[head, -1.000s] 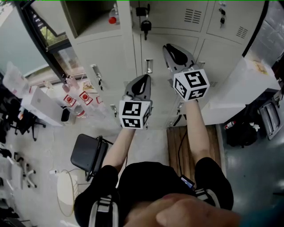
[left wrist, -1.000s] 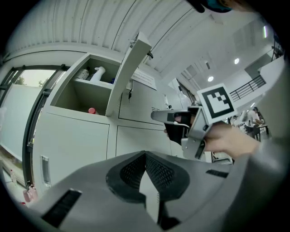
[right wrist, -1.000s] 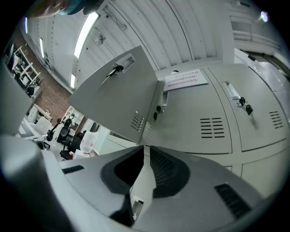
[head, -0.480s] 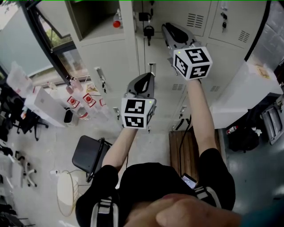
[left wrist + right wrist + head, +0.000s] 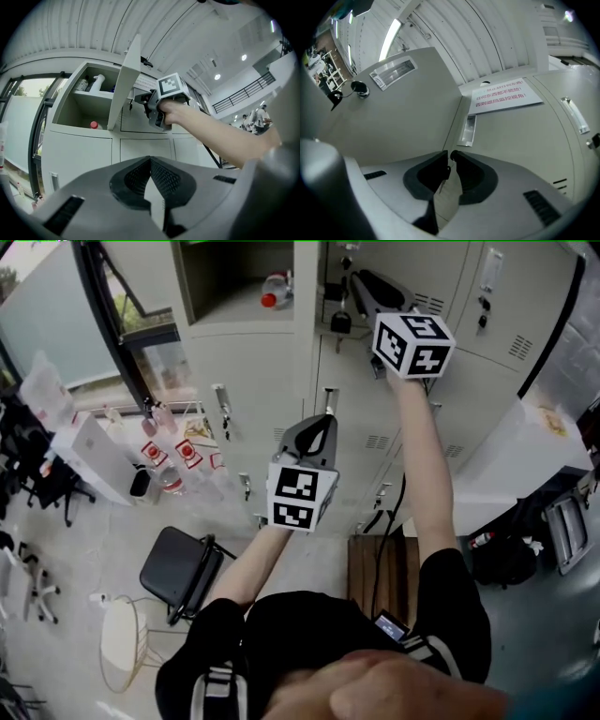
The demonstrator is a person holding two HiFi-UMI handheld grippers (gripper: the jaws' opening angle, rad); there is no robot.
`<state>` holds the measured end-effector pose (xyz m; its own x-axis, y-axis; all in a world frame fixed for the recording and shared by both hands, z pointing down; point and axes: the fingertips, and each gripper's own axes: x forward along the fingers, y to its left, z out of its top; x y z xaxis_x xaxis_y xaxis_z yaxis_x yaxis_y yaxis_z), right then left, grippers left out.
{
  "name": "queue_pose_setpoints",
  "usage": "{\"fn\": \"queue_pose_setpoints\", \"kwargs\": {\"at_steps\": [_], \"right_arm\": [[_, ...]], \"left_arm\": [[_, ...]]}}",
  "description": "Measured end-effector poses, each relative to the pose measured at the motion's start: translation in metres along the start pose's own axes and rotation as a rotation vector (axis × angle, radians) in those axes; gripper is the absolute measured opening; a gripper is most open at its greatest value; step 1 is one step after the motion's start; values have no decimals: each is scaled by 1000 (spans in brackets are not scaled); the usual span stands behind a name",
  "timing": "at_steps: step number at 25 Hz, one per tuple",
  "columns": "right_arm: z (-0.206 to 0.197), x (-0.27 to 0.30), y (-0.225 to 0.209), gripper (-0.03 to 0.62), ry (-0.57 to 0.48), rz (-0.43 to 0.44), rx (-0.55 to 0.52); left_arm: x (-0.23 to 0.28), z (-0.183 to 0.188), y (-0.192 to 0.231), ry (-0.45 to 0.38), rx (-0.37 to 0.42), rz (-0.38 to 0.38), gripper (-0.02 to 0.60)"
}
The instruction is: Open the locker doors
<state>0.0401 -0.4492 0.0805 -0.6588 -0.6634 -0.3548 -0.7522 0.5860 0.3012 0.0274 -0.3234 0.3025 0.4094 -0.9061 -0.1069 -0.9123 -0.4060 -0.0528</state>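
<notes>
Faces a bank of pale lockers from above. At far left, one open locker door (image 5: pixel 125 84) swung outward, with a red-capped bottle (image 5: pixel 273 289) lying on the shelf of the bared compartment. To the right and nearer, the closed locker doors (image 5: pixel 253 399) in rows, one of them with a hanging key (image 5: pixel 340 320) in its lock.

Holds the right gripper (image 5: pixel 356 282) high at the far side, just right of the open locker door and close beside the hanging key. Jaws released to a narrow slit, just having been opening, with nothing pressed between the pads. Past the tips, looks onto the seam between two door panels, with a recessed handle (image 5: pixel 468 129) just right of that seam and a notice in red print (image 5: pixel 501 96) farther up.

Holds the left gripper (image 5: pixel 325 423) lower and nearer, left of the right arm, aimed at the closed locker doors of the middle row and stopping short of them. Clenched there, tip against tip, grasping nothing.

On the floor: a dark chair (image 5: pixel 178 568) at near left, a cluster of bottles (image 5: pixel 169 460) beyond it by the window, a wooden board (image 5: pixel 384 563) at the foot of the lockers, and a white box (image 5: pixel 525 451) at right.
</notes>
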Motion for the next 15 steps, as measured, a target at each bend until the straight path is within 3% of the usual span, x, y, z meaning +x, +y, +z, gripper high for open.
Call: {"fn": "queue_pose_setpoints", "kwargs": {"at_steps": [15], "right_arm": [[1, 37, -8, 88, 29, -19, 78]], "left_arm": [[-20, 5, 14, -9, 0, 40, 9]]}}
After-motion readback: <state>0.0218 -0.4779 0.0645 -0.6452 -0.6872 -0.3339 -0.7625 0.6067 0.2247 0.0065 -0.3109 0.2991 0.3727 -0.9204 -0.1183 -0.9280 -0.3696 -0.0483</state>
